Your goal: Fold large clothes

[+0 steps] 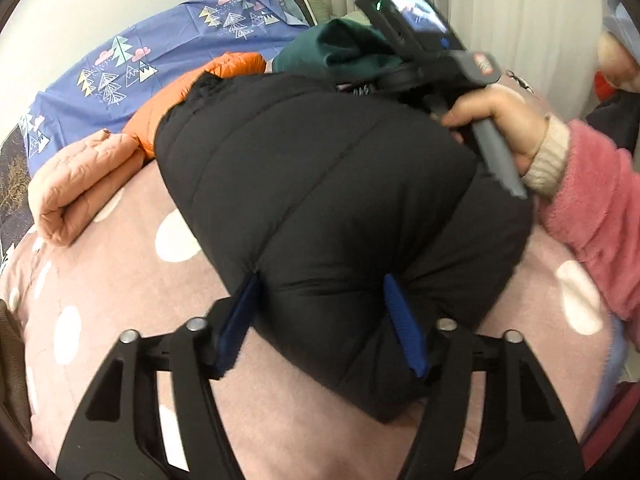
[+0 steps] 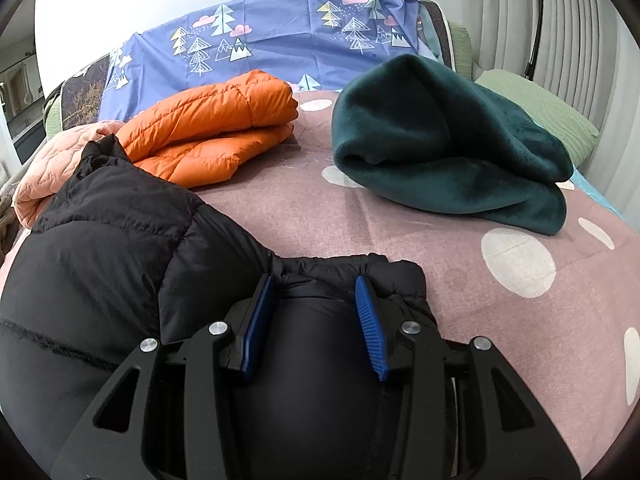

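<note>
While both tongs bear on it, the bulky black quilted puffer jacket (image 1: 320,200) lies folded in a thick bundle on the bed's dusty-pink bedspread with white dots (image 2: 440,240), taken here as landmark.

Left tongs (image 1: 320,320): blue pads about half spread, a rounded fold of the black jacket bulging between them. Both pads press into the fabric; grip on the near end of the bundle.

Right tongs (image 2: 316,320): blue ribbed pads partly spread, clamped on a puffy roll of the same jacket, at its edge nearest the green blanket. In the left wrist view, the person's right hand (image 1: 500,120), in a fluffy pink sleeve with cream cuff (image 1: 580,200), holds this tool's grey handle over the far end of the jacket.

Other items relative to the jacket:
- folded orange quilted down jacket (image 2: 212,132), just behind it, touching or nearly so;
- folded pale peach quilted garment (image 1: 84,188), behind and to its left, beside the orange one;
- rolled dark green fleece blanket (image 2: 448,148), well apart, to the far right on the bedspread;
- blue sheet printed with trees and mountains (image 2: 280,40), draped along the far side, behind all of them;
- light green pillow (image 2: 540,108), beyond the fleece, against pale pleated curtains (image 2: 560,20).
</note>
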